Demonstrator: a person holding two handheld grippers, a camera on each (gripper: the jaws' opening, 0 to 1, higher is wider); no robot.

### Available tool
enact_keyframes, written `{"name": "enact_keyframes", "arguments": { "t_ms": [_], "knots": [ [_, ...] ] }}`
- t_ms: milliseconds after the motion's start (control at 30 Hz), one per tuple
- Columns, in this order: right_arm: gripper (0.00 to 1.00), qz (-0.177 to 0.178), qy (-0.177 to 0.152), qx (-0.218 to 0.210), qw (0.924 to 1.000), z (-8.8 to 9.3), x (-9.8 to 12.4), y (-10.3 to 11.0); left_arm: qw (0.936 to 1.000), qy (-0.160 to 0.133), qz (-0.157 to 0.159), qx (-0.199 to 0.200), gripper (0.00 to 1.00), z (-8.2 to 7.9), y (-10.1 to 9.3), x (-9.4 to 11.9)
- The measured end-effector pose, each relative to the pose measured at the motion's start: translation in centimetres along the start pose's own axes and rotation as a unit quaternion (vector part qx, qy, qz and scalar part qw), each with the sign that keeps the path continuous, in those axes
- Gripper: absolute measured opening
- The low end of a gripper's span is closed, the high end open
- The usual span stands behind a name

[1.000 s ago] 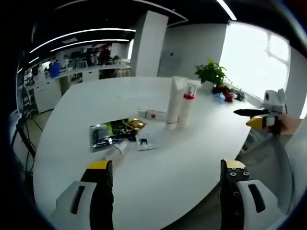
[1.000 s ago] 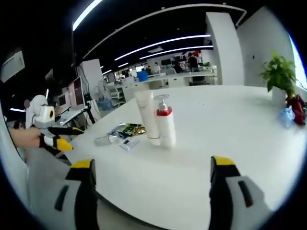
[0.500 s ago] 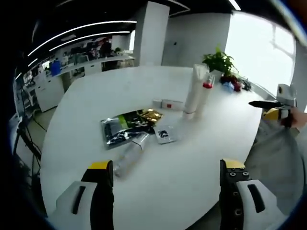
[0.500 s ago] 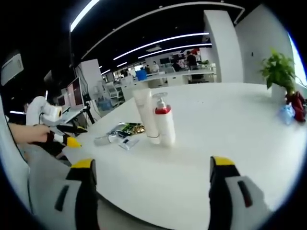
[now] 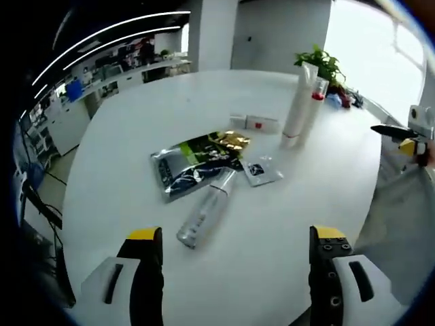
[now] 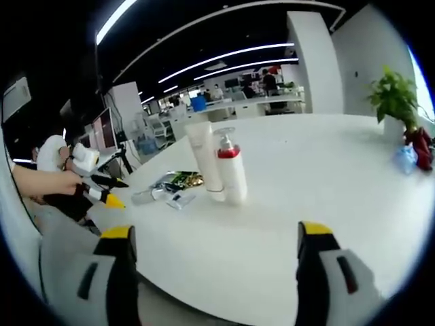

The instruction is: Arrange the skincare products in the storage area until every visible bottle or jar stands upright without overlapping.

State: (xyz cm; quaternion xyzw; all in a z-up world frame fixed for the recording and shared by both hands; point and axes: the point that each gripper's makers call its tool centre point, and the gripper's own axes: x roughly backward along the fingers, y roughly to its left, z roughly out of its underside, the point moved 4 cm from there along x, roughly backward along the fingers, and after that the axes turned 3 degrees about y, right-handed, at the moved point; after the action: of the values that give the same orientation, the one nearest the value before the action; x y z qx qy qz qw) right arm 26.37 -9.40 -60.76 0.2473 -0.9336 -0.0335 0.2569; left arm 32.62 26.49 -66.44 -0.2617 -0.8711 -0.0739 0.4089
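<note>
A clear bottle (image 5: 206, 215) lies on its side on the white table (image 5: 122, 136), straight ahead of my open left gripper (image 5: 230, 268). Beyond it lie foil sachets (image 5: 194, 157), a small sachet (image 5: 260, 170) and a flat white box (image 5: 253, 123). A white tube (image 5: 296, 103) and a pump bottle with a red collar (image 5: 312, 102) stand upright together at the far right. In the right gripper view the tube (image 6: 202, 161) and pump bottle (image 6: 230, 168) stand ahead of my open right gripper (image 6: 214, 272). The left gripper (image 6: 102, 191) enters at the left, held by a hand.
A potted plant (image 6: 394, 107) and small red and blue items (image 6: 414, 151) sit near the table's far edge. Desks and monitors (image 6: 109, 136) fill the office behind. The right gripper (image 5: 408, 136) shows at the right edge of the left gripper view.
My left gripper has moved forward and over the table, so the lying bottle and sachets are closer and more central. The right gripper view has hardly shifted.
</note>
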Motion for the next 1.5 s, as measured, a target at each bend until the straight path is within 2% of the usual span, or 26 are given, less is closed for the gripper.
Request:
{"name": "enact_keyframes", "arguments": {
  "t_ms": [300,567,667,900,1167,1500],
  "knots": [
    [0.99,0.007,0.004,-0.002,1.0,0.1,0.0,-0.2,0.9979,0.053,-0.003,-0.036,0.8,0.1,2.1,-1.6],
    [0.98,0.012,0.006,-0.007,0.9999,0.2,0.0,-0.4,0.9931,0.092,0.005,-0.072,0.73,0.1,2.8,-3.0],
    [0.98,0.015,0.007,-0.008,0.9998,0.2,0.0,-0.5,0.9898,0.111,0.011,-0.089,0.69,-0.1,3.0,-3.6],
    [0.98,0.019,0.007,-0.013,0.9997,0.3,0.0,-0.7,0.9815,0.146,0.023,-0.121,0.54,-0.8,3.3,-4.9],
    [0.98,0.023,0.008,-0.019,0.9995,0.3,0.0,-0.9,0.9711,0.177,0.039,-0.155,0.41,-1.4,3.1,-5.9],
    [0.97,0.026,0.008,-0.023,0.9994,0.4,0.0,-1.0,0.9604,0.204,0.052,-0.183,0.33,-1.5,2.9,-6.4]
  ]
}}
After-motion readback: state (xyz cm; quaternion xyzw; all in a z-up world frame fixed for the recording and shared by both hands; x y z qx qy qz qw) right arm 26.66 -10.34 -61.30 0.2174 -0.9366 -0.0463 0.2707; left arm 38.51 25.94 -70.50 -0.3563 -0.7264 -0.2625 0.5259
